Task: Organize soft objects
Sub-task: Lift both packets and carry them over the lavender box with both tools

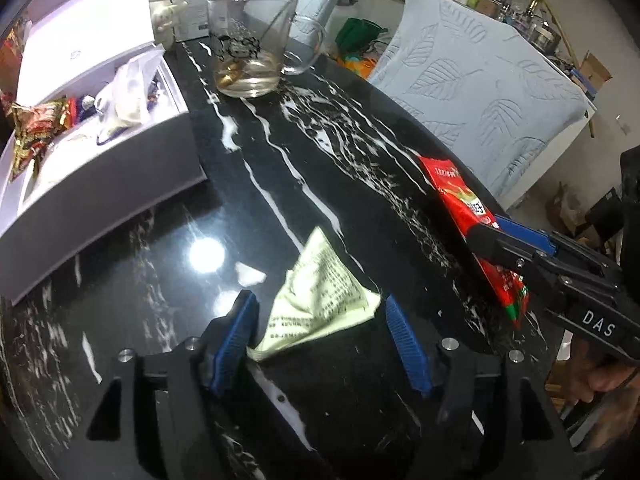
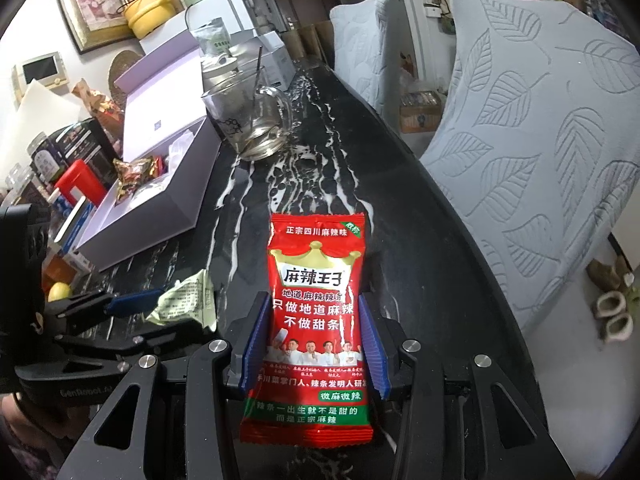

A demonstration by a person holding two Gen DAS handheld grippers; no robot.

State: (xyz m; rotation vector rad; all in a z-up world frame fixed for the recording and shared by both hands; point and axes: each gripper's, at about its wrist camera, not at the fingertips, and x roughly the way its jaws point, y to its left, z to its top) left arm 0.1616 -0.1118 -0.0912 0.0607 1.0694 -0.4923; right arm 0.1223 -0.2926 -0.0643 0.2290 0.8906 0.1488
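Jaws of the left gripper (image 1: 320, 336) stand apart around the pale printed packet (image 1: 316, 300), lower centre of the left wrist view, and neither blue pad presses on it; whether the packet lies on the table or hangs just above it I cannot tell. Further right, the right gripper (image 2: 314, 344) has its jaws clamped on the sides of the red snack pouch (image 2: 318, 312), which fills the lower centre of the right wrist view and hangs tilted above the table at the right edge of the left view. My reading is that both soft packets are bound for the open white box (image 1: 120, 168) at the upper left, where a gold-and-red wrapper (image 1: 34, 128) and a crumpled clear bag (image 1: 128, 88) already lie. If the pale packet belongs there too, the left jaws would need to close on it before a carry up and left; the pouch needs a carry across and a release over the box. Underneath is a glossy black table (image 1: 280, 208) with white veining, bearing a glass mug (image 1: 248, 48) with a spoon at upper centre. Pale leaf-patterned chair covers (image 1: 480, 92) stand behind, at the upper right, before cluttered shelves.
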